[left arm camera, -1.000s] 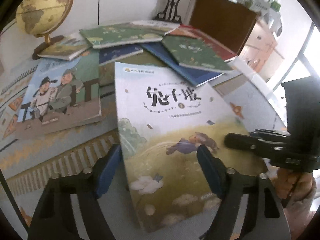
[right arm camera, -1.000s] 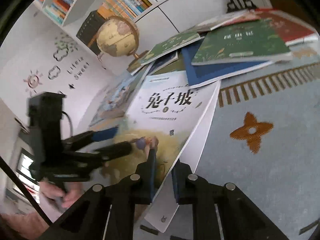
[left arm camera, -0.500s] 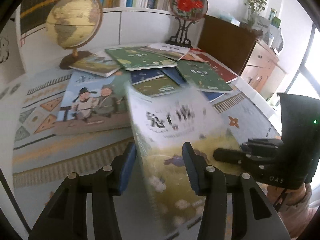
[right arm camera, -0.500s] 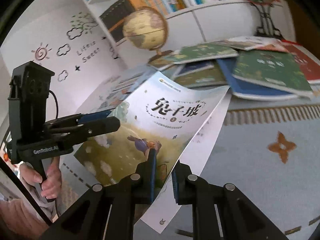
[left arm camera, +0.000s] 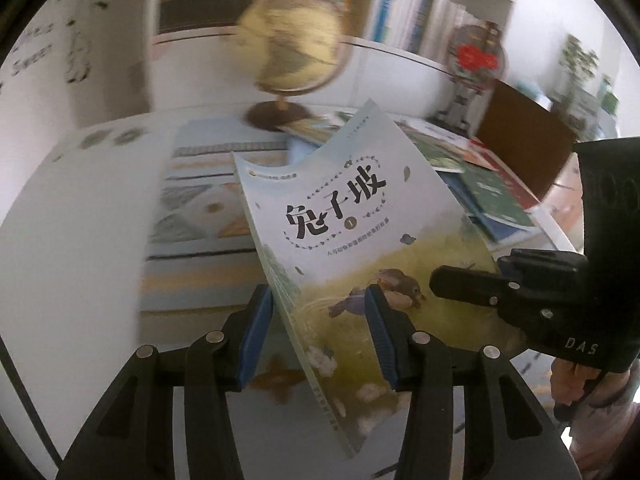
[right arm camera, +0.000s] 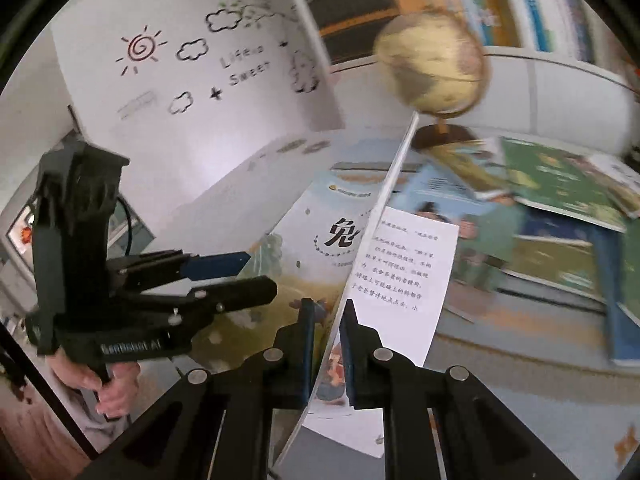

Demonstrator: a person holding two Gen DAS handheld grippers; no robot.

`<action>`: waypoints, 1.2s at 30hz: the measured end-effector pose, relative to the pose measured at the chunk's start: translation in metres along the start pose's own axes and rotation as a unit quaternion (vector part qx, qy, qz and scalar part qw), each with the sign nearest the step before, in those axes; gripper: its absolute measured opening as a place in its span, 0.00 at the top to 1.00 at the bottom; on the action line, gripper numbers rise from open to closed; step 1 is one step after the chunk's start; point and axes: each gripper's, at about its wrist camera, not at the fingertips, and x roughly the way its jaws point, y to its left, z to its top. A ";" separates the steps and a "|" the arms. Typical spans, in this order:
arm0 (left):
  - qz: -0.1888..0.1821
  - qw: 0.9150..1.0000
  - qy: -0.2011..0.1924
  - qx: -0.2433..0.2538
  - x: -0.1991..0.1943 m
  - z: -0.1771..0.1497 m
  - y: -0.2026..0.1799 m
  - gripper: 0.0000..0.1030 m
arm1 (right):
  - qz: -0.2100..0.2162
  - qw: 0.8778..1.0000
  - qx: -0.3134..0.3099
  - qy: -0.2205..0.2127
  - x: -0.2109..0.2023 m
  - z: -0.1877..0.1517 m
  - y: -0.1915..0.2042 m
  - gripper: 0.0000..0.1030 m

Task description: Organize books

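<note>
Lifted book (left arm camera: 352,240) hides table; globe (left arm camera: 294,46) blurred

Both wrist cameras look obliquely down, close on the shared book (left arm camera: 360,240) and globe (right arm camera: 432,64).

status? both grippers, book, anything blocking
Right gripper shut on the rabbit book cover. Left gripper straddles its spine edge, grip unclear. Book lifted, tilted, cover splayed. Nothing blocking; other books behind.

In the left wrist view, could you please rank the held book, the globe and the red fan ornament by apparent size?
1. The held book, easily the largest, though it is nearest the camera.
2. The globe, blurred, farther back.
3. The red fan ornament, smallest, about as distant as the globe.
</note>
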 end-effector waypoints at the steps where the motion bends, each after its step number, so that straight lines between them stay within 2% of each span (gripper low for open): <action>1: 0.004 1.000 0.000 -0.013 -0.002 -0.003 0.011 0.57 | 0.010 1.000 -0.001 0.006 0.012 0.004 0.008 0.88; 7: 0.044 0.997 0.001 -0.067 -0.012 -0.018 0.068 0.57 | 0.037 0.998 0.008 0.053 0.073 -0.002 0.041 0.88; 11: 0.058 0.995 0.012 -0.085 -0.010 -0.025 0.088 0.57 | 0.048 0.994 0.041 0.087 0.102 -0.019 0.040 0.88; 17: 0.083 0.990 0.043 -0.104 0.009 -0.034 0.101 0.57 | 0.049 0.993 0.058 0.093 0.112 -0.025 0.036 0.89; 21: 0.088 0.984 0.064 -0.142 0.021 -0.038 0.116 0.57 | 0.045 0.993 0.065 0.092 0.119 -0.023 0.035 0.89; 26: 0.094 0.981 0.066 -0.156 0.023 -0.042 0.118 0.55 | 0.048 0.992 0.074 0.085 0.117 -0.024 0.033 0.88; 30: 0.133 0.977 0.072 -0.153 0.023 -0.037 0.112 0.50 | 0.055 0.993 0.076 0.073 0.117 -0.024 0.034 0.76; 32: 0.143 0.976 0.070 -0.149 0.020 -0.034 0.110 0.48 | 0.060 0.992 0.086 0.077 0.114 -0.022 0.031 0.64; 33: 0.147 0.976 0.068 -0.145 0.018 -0.031 0.107 0.48 | 0.057 0.992 0.087 0.074 0.109 -0.021 0.030 0.52; 36: 0.154 0.977 0.066 -0.132 0.015 -0.019 0.100 0.47 | 0.044 0.994 0.087 0.046 0.090 -0.014 0.023 0.48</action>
